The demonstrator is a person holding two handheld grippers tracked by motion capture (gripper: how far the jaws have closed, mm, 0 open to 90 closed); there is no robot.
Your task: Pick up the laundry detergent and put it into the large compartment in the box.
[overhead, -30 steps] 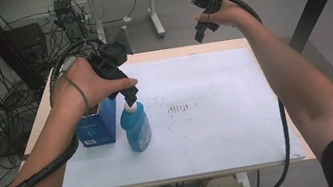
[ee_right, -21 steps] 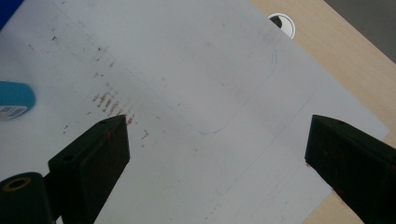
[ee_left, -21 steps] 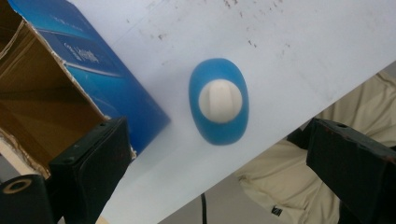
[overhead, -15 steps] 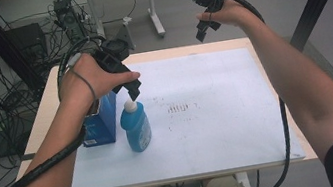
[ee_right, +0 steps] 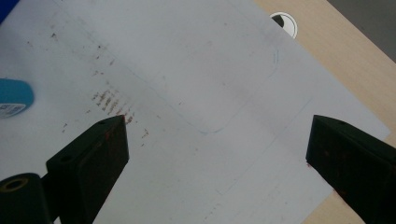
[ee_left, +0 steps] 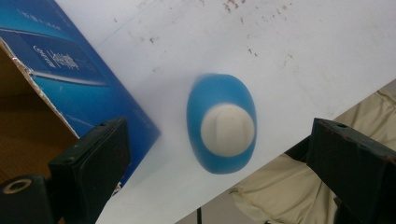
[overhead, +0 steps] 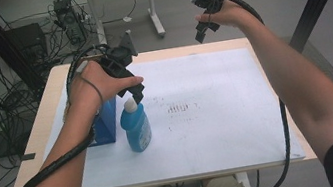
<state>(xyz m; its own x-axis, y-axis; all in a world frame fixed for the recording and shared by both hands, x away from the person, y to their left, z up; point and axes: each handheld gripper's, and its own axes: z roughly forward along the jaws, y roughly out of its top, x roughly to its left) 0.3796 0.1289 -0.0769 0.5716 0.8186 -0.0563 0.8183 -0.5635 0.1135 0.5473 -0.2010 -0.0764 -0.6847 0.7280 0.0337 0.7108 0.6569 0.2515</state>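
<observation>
The jaws of the left gripper (overhead: 137, 94) stand wide apart with nothing between them, hanging just above the white cap (overhead: 130, 105) of a blue bottle (overhead: 136, 128). In the left gripper view the two black jaws rise at either side of the bottle (ee_left: 222, 122), which is seen from straight overhead, its cap (ee_left: 228, 129) roughly midway between them and clear of both. The bottle stands upright on a white sheet (overhead: 218, 115) that covers most of the counter (overhead: 50, 104), toward the person's left and near the front edge. Just beside it, on its left, stands a blue carton (overhead: 106, 126); whether the two touch cannot be told. The left gripper view shows the carton (ee_left: 70, 65) with its top open and a brown inside. The left hand (overhead: 92, 87) wraps the gripper's handle, and a black cable (overhead: 54, 164) trails back along the forearm.

The jaws of the right gripper (overhead: 201, 30) are likewise spread wide and hold nothing. The right hand (overhead: 222, 11) keeps it raised past the far edge of the counter, well apart from the bottle. Its own view looks down on the sheet (ee_right: 224, 93), marked with a patch of brown specks (ee_right: 114, 105) and faint pencilled outlines, with a slice of the bottle (ee_right: 14, 98) at the left edge and bare wood (ee_right: 336, 74) at the corner.
</observation>
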